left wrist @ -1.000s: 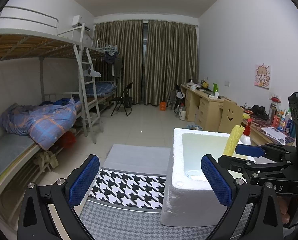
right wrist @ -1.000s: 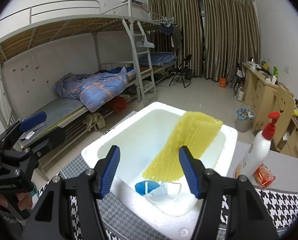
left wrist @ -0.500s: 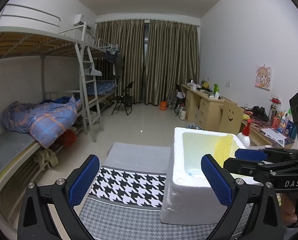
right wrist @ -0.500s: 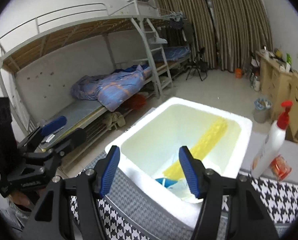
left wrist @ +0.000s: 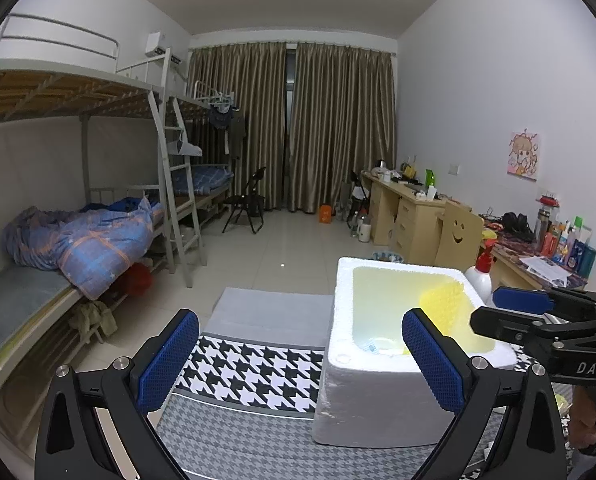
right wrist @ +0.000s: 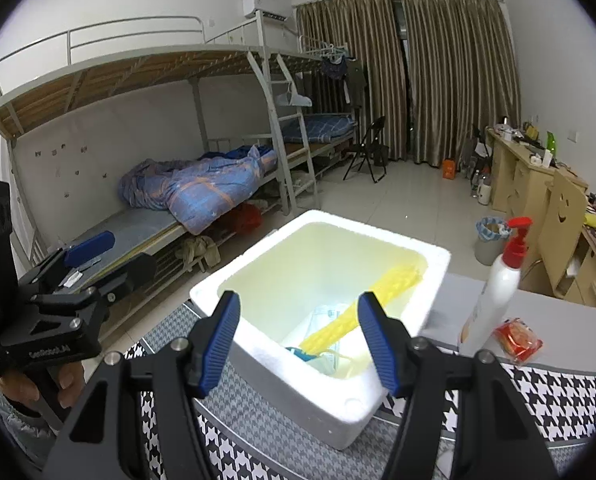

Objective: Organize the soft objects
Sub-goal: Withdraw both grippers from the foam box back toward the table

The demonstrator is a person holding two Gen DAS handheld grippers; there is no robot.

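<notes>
Behind the work area stand bunk beds (right wrist: 201, 128) and closed curtains (left wrist: 293, 128). On the tabletop (right wrist: 558, 384), covered with a houndstooth cloth, sits a white foam box (right wrist: 298, 368). Inside it a yellow foam net (right wrist: 362, 312) lies slanted, its upper end resting against the far wall, over a face mask (right wrist: 326, 344). The right tool (right wrist: 300, 342) stands open and empty above the near rim. The left tool (left wrist: 298, 356) is wide open, holding nothing, left of the box. A pump bottle (right wrist: 498, 292) stands beside the box.

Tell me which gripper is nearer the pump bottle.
Right. The right gripper hangs over the foam box, beside the pump bottle; the left gripper sits across the box.
</notes>
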